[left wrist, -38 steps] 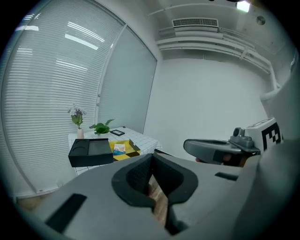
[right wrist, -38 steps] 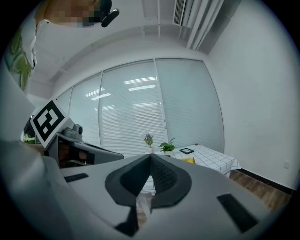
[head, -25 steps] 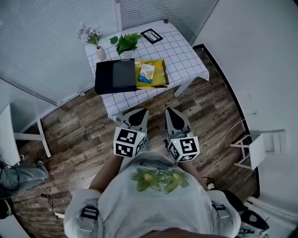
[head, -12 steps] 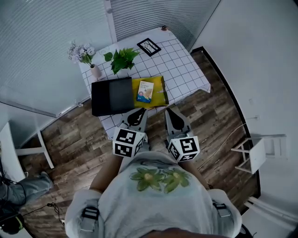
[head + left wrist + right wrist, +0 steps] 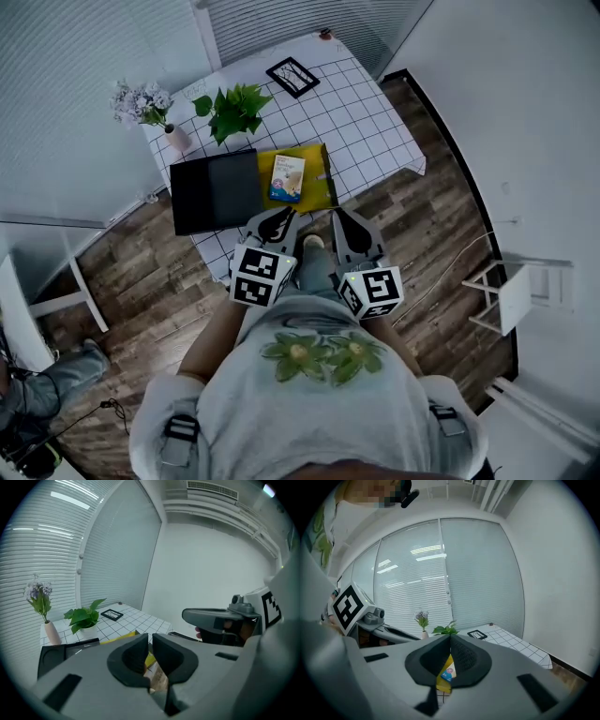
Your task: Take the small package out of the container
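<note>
The small package (image 5: pixel 287 177), white and blue with a picture on it, lies in a yellow container (image 5: pixel 315 167) on the checked table (image 5: pixel 366 122). Both grippers are held low in front of my body, short of the table's near edge. The left gripper (image 5: pixel 277 218) is shut with nothing in it, and in its own view the left gripper (image 5: pixel 150 638) shows a strip of the yellow container (image 5: pixel 120 637) past its jaws. The right gripper (image 5: pixel 343 218) is also shut and empty. Below the right gripper's (image 5: pixel 450 638) tips, the package (image 5: pixel 448 671) shows.
A black open box (image 5: pixel 214 192) lies left of the yellow container. A green potted plant (image 5: pixel 232 108), a vase of pale flowers (image 5: pixel 175 139) and a black picture frame (image 5: pixel 292 75) stand farther back. A white stool (image 5: pixel 511 298) stands on the wooden floor at right.
The table has drawn closer under the grippers and shifted left in the head view. Both grippers stay shut side by side in front of my body.
</note>
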Demonstrator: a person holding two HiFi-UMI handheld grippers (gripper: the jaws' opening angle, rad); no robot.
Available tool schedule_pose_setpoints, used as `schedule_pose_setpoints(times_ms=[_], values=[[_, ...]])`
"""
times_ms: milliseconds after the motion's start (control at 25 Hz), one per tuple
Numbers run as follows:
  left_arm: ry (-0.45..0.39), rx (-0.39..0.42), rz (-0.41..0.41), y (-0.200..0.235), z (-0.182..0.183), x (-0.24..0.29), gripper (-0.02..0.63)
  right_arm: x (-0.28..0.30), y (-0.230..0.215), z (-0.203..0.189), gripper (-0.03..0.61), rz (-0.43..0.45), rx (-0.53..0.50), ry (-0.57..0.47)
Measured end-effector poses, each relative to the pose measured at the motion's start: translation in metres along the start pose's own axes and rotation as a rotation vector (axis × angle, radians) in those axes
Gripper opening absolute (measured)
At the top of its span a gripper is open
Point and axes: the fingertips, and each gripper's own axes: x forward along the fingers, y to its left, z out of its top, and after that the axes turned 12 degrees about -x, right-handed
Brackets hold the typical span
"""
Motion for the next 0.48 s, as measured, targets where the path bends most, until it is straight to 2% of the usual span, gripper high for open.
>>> schedule_pose_setpoints(times_ms=[80,240,480], values=[[0.030,0.019,0.000,0.001,-0.002,0.008,0.014,0.009,-0.005,-0.002,0.006,0.008,0.001,0.006],[0.091,0.020,0.012,0.007,-0.005,0.029,0.076,0.028,-0.023,0.000,0.006,0.017,0.001,0.009],[0.127,0.014,0.074,0.023,0.007,0.060,0.144,0.058,-0.054,0.005,0.006,0.038,-0.005,0.012]])
